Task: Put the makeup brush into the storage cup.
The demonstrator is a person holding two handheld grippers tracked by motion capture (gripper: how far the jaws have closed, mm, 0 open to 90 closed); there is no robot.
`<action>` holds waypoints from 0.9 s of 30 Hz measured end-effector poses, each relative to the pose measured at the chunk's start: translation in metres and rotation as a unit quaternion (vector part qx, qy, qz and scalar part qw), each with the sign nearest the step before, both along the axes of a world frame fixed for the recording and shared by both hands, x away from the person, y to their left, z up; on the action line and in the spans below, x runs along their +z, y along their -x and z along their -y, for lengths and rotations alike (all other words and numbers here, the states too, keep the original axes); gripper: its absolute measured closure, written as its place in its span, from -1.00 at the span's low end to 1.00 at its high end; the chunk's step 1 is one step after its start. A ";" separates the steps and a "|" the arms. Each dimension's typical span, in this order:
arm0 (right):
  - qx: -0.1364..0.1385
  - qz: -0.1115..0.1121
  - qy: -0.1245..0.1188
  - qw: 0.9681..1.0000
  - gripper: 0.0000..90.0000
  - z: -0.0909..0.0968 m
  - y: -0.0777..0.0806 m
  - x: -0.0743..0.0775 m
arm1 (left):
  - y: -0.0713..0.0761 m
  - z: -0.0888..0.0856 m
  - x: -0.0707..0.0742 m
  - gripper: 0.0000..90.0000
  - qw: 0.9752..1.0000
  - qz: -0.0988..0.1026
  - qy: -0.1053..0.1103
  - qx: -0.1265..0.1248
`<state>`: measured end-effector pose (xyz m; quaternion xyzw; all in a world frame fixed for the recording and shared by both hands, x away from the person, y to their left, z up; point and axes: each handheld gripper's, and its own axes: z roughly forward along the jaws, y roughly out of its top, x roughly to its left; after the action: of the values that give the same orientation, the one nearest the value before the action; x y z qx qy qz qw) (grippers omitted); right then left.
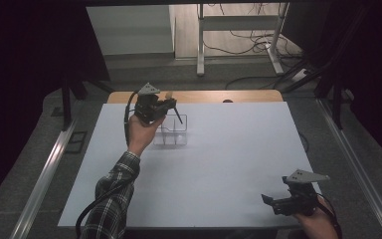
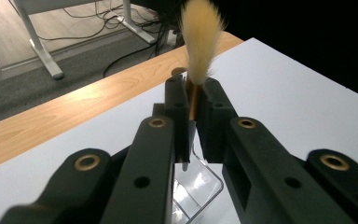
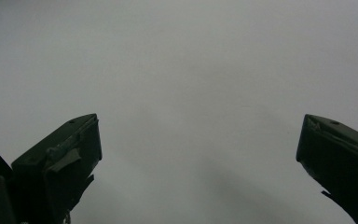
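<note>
Two grippers work over the white table (image 1: 219, 164). Nearest, at its near right corner, the right gripper (image 1: 273, 201) rests low with its jaws spread wide and nothing between them. Farther off, toward the far left, the left gripper (image 1: 171, 105) is clamped on a brush (image 2: 198, 51), bristles up, handle slanting down into a clear divided box (image 1: 170, 132).
</note>
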<state>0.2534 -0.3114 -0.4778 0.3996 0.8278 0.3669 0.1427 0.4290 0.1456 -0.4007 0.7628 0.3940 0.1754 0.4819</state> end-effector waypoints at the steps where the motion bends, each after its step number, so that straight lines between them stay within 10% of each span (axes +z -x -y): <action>1: 0.000 0.001 -0.001 1.000 -1.00 0.000 0.000 0.000 | 0.000 0.000 -0.001 0.86 1.000 -0.001 -0.002 0.000; 27: 0.002 0.000 0.000 1.000 -0.99 -0.001 0.000 0.000 | -0.003 0.011 -0.036 0.86 1.000 -0.028 -0.014 -0.003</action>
<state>0.2530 -0.3108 -0.4778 0.3979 0.8288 0.3669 0.1420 0.4317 0.1347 -0.4366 0.7753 0.4023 0.1584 0.4604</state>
